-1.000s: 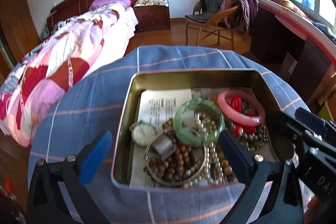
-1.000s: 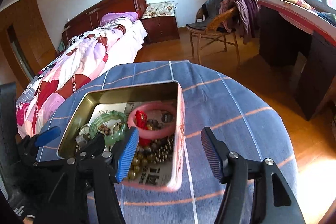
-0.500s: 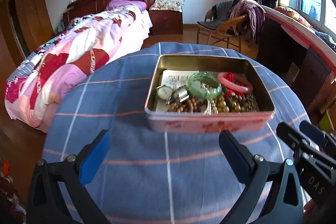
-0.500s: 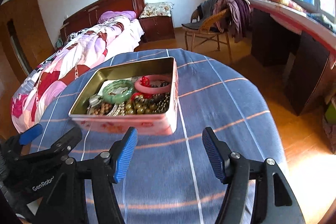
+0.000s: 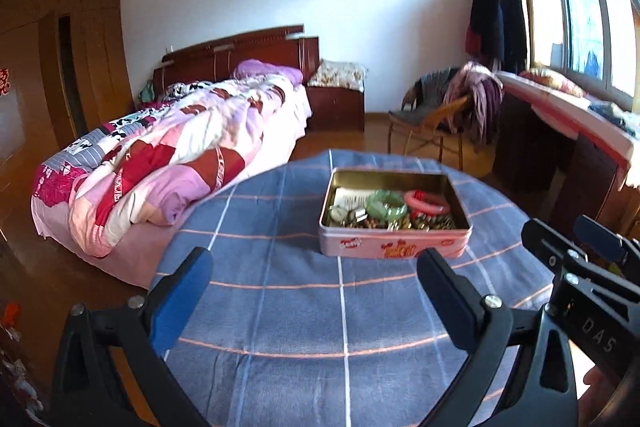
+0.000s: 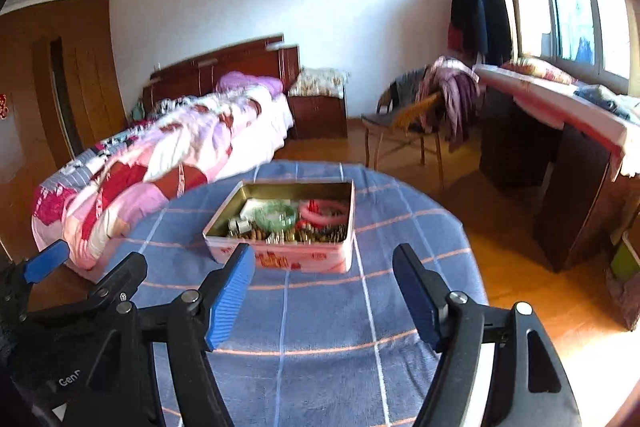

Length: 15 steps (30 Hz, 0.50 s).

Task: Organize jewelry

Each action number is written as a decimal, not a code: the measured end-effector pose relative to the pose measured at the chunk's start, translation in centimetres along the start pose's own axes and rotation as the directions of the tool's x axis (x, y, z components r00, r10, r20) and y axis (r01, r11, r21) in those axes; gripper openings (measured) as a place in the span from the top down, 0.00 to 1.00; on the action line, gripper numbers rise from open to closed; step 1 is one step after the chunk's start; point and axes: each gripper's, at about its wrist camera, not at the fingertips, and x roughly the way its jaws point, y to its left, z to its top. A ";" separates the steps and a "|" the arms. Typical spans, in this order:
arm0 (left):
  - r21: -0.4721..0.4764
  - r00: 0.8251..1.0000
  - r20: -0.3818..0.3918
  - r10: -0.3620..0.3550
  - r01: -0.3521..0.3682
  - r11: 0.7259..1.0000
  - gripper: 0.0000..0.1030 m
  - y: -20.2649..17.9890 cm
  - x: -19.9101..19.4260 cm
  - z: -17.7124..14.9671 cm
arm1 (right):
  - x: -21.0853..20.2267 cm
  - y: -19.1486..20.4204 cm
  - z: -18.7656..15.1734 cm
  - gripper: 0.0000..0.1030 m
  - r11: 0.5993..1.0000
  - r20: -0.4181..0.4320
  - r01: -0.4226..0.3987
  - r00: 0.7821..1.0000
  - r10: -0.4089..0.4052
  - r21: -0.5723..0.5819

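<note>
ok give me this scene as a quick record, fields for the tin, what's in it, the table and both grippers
tin: pink metal tin, lid off, on the table
contents: green bangle, pink bangle, beads and small metal pieces heaped together, over a printed paper
table: round, covered by blue checked cloth
left gripper: open, empty, short of the tin
right gripper: open, empty, short of the tin

Your tin (image 5: pixel 394 247) looks like glossy metal, brassy inside, sitting on matt woven cloth (image 5: pixel 280 307); at two o'clock, polished wood floor (image 6: pixel 520 267).
</note>
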 end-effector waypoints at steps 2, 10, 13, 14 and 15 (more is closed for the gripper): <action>-0.005 1.000 0.027 0.003 -0.003 1.000 0.00 0.0 -1.1 0.3 | -1.6 0.1 0.4 0.27 1.000 0.044 0.011 0.999 -0.011 -0.001; 0.030 0.989 0.138 0.057 -0.062 0.998 0.00 -0.6 -4.4 0.8 | -6.7 0.1 1.7 0.23 1.000 0.188 0.000 0.982 -0.004 0.020; 0.036 0.986 0.159 0.059 -0.066 0.997 0.00 -0.7 -5.1 1.2 | -7.6 0.3 2.0 0.22 1.000 0.218 0.004 0.976 -0.008 0.019; 0.036 0.985 0.163 0.059 -0.066 0.997 0.00 -0.8 -5.2 1.2 | -7.8 0.3 2.1 0.22 1.000 0.227 0.007 0.974 -0.012 0.021; 0.034 0.984 0.166 0.058 -0.065 0.997 0.00 -0.8 -5.3 1.4 | -8.1 0.3 2.2 0.22 1.000 0.234 0.006 0.972 -0.011 0.024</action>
